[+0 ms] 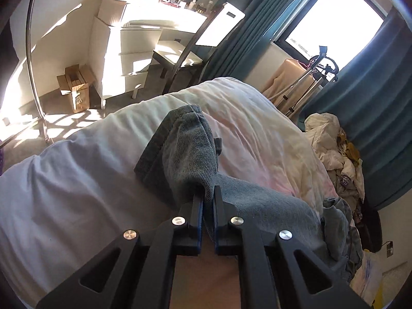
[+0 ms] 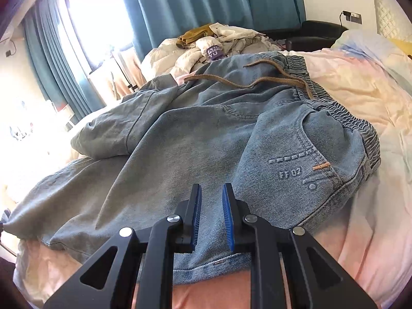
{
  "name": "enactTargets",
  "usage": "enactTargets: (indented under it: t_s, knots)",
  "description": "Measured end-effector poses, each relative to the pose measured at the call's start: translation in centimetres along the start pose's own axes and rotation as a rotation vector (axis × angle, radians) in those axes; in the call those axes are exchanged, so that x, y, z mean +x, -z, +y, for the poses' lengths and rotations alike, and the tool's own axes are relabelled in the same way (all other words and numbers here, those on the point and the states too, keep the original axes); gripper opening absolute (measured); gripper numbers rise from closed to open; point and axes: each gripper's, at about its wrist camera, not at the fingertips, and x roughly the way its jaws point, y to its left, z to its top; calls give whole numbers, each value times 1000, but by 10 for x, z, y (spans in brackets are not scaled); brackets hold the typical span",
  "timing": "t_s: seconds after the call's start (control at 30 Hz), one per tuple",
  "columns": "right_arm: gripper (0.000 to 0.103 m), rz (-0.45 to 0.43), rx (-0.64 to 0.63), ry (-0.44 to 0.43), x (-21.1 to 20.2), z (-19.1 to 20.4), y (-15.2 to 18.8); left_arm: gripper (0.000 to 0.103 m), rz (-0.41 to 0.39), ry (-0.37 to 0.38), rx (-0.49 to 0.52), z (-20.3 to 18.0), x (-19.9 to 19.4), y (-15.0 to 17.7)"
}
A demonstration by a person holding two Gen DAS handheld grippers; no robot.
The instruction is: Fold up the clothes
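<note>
Jeans [image 2: 195, 139] of pale blue denim are spread rumpled on the bed [image 2: 365, 97], elastic waistband and tan drawstring [image 2: 257, 82] uppermost. A leg fold is judged in hand: the hem is clamped in the left gripper [image 1: 207, 193]. The right gripper [image 2: 211, 200], jaws slightly apart and nothing pinched, is poised over the seat; laying the hem flat is called for next.

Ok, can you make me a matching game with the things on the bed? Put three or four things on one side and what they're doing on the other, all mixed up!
Things:
1. left gripper
2. right gripper
3. brown drawstring
4. pile of clothes

What fits:
A. lying loose across the top of the jeans
B. heaped by the teal curtain
C. pinching a jeans leg end
D. jaws a little apart above the denim, gripping nothing

Pairs: 1-C, 2-D, 3-A, 4-B
</note>
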Motion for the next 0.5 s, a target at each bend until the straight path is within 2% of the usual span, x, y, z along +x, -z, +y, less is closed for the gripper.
enactTargets:
  t_s: [0.1,0.2,0.33,0.5]
  knots:
    - [17,12,30,-46,-9,-2,-3,9,4,1,40,1,-6,9]
    - [17,3,28,-66,-19,0,-5,20,-21,-10,91,3,-22,10]
    - [17,3,22,-73,-26,0,-6,46,-63,-5,133,1,-46,8]
    - [17,16,33,-76,-29,-4,-8,47,-121,16,215,-21,-75,8]
